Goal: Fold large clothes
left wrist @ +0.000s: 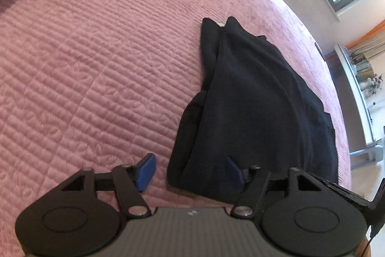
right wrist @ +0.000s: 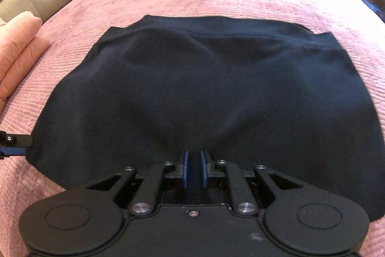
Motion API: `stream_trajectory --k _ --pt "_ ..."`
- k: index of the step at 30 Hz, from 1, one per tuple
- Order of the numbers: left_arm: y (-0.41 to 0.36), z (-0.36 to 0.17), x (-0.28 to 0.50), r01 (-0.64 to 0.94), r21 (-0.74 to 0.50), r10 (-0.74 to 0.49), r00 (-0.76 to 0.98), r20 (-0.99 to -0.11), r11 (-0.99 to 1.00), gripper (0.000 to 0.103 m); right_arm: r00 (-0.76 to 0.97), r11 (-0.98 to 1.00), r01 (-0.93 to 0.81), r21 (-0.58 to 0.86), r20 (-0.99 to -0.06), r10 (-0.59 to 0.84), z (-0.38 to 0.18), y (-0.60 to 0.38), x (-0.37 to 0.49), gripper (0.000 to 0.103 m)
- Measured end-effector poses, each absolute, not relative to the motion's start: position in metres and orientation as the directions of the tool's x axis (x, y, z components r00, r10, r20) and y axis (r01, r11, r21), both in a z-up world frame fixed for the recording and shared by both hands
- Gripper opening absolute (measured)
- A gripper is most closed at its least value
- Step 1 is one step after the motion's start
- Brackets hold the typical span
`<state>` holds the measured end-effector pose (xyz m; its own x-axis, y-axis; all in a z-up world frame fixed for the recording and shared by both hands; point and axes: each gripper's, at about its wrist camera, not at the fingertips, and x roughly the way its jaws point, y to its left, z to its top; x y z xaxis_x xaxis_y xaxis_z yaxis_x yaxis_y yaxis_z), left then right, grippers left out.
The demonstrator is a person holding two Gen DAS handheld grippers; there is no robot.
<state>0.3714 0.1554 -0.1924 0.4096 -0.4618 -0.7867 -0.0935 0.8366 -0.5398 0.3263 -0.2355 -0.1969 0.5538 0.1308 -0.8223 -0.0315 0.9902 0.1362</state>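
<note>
A dark navy garment (right wrist: pixel 204 88) lay folded on a pink quilted bedspread (left wrist: pixel 84 64) that covered the bed.

In the right wrist view, the right gripper (right wrist: pixel 193 169) had its two blue fingers (right wrist: pixel 184 168) almost together, with only a narrow gap, and the near edge of the garment was pinched between them. The cloth spread away from the fingers toward the far side of the bed, with soft wrinkles that ran to the grip.

In the left wrist view, the left gripper (left wrist: pixel 190 172) stood wide open and held nothing. One blue finger (left wrist: pixel 145 171) was over the bare bedspread, just beside the garment's near corner; the other finger was over the dark cloth itself, so this corner lay between the two fingers, but they did not press on it.

A pink pillow (right wrist: pixel 19 49) lay at the left edge of the bed.
</note>
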Motion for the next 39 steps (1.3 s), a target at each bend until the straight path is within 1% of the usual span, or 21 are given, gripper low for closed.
stream_trajectory --k 2,4,5,8,10,13,14,16,17,19,20,23,26,29,31,32,33,34,36,37,39 --pt "0.155 -0.196 0.369 -0.09 -0.559 -0.491 0.38 -0.784 0.824 0.078 0.558 0.989 -0.019 0.149 -0.819 0.134 -0.193 -0.239 0.321 0.014" --pt "0.152 -0.2 0.364 -0.074 -0.57 -0.514 0.352 -0.783 0.818 0.078 0.56 0.99 -0.012 0.142 -0.819 0.124 -0.193 -0.238 0.317 0.014" --pt "0.15 -0.202 0.361 -0.073 -0.564 -0.509 0.349 -0.787 0.823 0.078 0.561 0.994 -0.021 0.111 -0.821 0.104 -0.194 -0.235 0.315 0.014" --pt "0.15 -0.207 0.353 -0.088 -0.588 -0.514 0.392 -0.763 0.804 0.084 0.569 0.997 -0.051 0.052 -0.819 0.072 -0.198 -0.226 0.312 0.014" --pt "0.15 -0.21 0.353 -0.112 -0.617 -0.518 0.439 -0.734 0.779 0.084 0.562 0.997 -0.029 0.074 -0.824 0.078 -0.198 -0.229 0.313 0.014" --pt "0.146 -0.216 0.359 -0.125 -0.66 -0.521 0.512 -0.682 0.741 0.081 0.559 0.996 -0.019 0.088 -0.825 0.084 -0.197 -0.232 0.315 0.014" --pt "0.143 -0.218 0.363 -0.123 -0.681 -0.531 0.533 -0.659 0.722 0.078 0.561 0.996 -0.023 0.084 -0.824 0.083 -0.198 -0.23 0.316 0.014" --pt "0.139 -0.228 0.377 -0.101 -0.749 -0.588 0.554 -0.589 0.655 0.063 0.567 0.997 -0.037 0.075 -0.819 0.082 -0.199 -0.228 0.315 0.015" --pt "0.138 -0.237 0.386 -0.098 -0.788 -0.628 0.547 -0.553 0.608 0.053 0.572 0.996 -0.044 0.076 -0.816 0.088 -0.199 -0.229 0.314 0.015" --pt "0.134 -0.256 0.402 -0.09 -0.843 -0.676 0.554 -0.485 0.53 0.048 0.581 0.992 -0.037 0.121 -0.805 0.119 -0.199 -0.234 0.312 0.015" --pt "0.132 -0.259 0.407 -0.082 -0.852 -0.687 0.553 -0.471 0.518 0.042 0.583 0.987 -0.021 0.157 -0.8 0.14 -0.199 -0.24 0.31 0.015" --pt "0.13 -0.256 0.409 -0.086 -0.852 -0.687 0.553 -0.472 0.517 0.04 0.595 0.979 -0.001 0.204 -0.787 0.165 -0.195 -0.252 0.305 0.015" --pt "0.135 -0.246 0.394 -0.102 -0.818 -0.651 0.554 -0.519 0.566 0.04 0.622 0.985 -0.021 0.173 -0.769 0.148 -0.183 -0.25 0.3 0.015" --pt "0.137 -0.247 0.386 -0.127 -0.815 -0.64 0.556 -0.53 0.565 0.04 0.646 0.99 -0.035 0.135 -0.753 0.126 -0.176 -0.245 0.298 0.015" --pt "0.133 -0.247 0.392 -0.133 -0.806 -0.631 0.554 -0.543 0.577 0.033 0.638 0.993 -0.037 0.112 -0.762 0.11 -0.181 -0.24 0.302 0.014" --pt "0.13 -0.248 0.397 -0.136 -0.808 -0.636 0.548 -0.543 0.573 0.018 0.621 0.991 -0.037 0.126 -0.774 0.122 -0.186 -0.239 0.305 0.014" --pt "0.126 -0.245 0.403 -0.131 -0.81 -0.639 0.549 -0.539 0.571 0.014 0.592 0.989 -0.036 0.144 -0.794 0.137 -0.196 -0.239 0.308 0.014" --pt "0.122 -0.238 0.406 -0.102 -0.809 -0.637 0.563 -0.526 0.578 0.012 0.566 0.986 -0.028 0.167 -0.81 0.153 -0.207 -0.24 0.31 0.014" --pt "0.109 -0.215 0.411 0.002 -0.81 -0.661 0.579 -0.477 0.586 0.009 0.577 0.963 0.027 0.268 -0.791 0.204 -0.221 -0.254 0.309 0.014" --pt "0.098 -0.2 0.412 0.068 -0.814 -0.687 0.581 -0.437 0.576 0.009 0.58 0.944 0.051 0.325 -0.78 0.236 -0.226 -0.263 0.309 0.014" --pt "0.074 -0.172 0.413 0.172 -0.786 -0.711 0.57 -0.412 0.594 0.009 0.58 0.936 0.038 0.349 -0.771 0.264 -0.226 -0.269 0.309 0.014"
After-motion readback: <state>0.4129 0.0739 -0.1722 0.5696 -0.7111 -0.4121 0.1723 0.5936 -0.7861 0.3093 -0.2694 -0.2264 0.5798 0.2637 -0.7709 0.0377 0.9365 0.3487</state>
